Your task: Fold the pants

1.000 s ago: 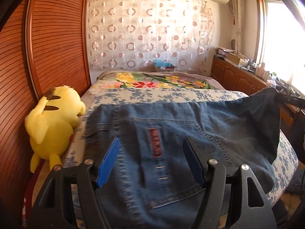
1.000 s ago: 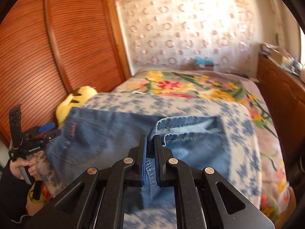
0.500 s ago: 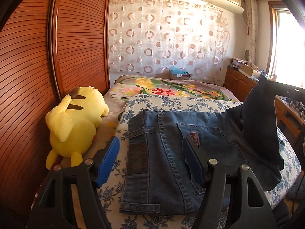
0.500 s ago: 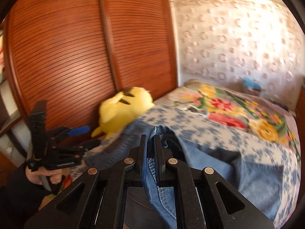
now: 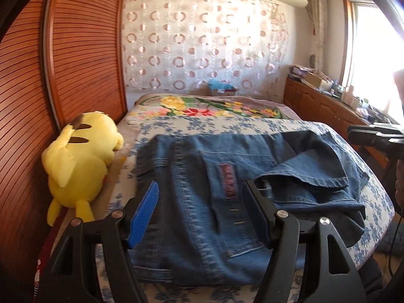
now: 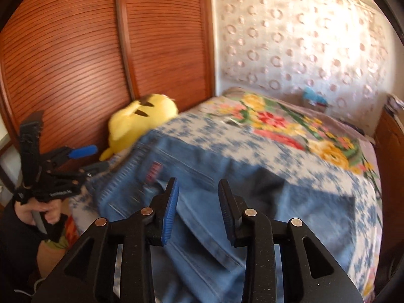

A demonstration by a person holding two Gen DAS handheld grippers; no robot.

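Blue denim pants [image 5: 192,176] lie flat on the bed, back pocket with a red label facing up. One leg is folded back over them, its hem [image 5: 315,174] lying loose on the right. My left gripper [image 5: 201,185] hovers open over the waist end with nothing between its fingers; it also shows in the right wrist view [image 6: 96,159], in a person's hand. My right gripper [image 6: 198,183] is opening above the pants [image 6: 202,166]. Denim lies below the gap and the pads do not press on it. Its tips [image 5: 373,136] show at the right edge of the left wrist view.
A yellow plush toy [image 5: 78,161] leans against the slatted wooden wardrobe doors [image 5: 75,63] left of the bed. The blue-flowered sheet [image 5: 227,126] meets a bright floral blanket [image 5: 214,108] farther back. A low wooden cabinet [image 5: 328,106] with clutter runs along the right wall.
My right gripper carried the pant leg across the pants toward the plush toy, then its jaws parted and the leg dropped onto the pants. The left gripper stayed open.
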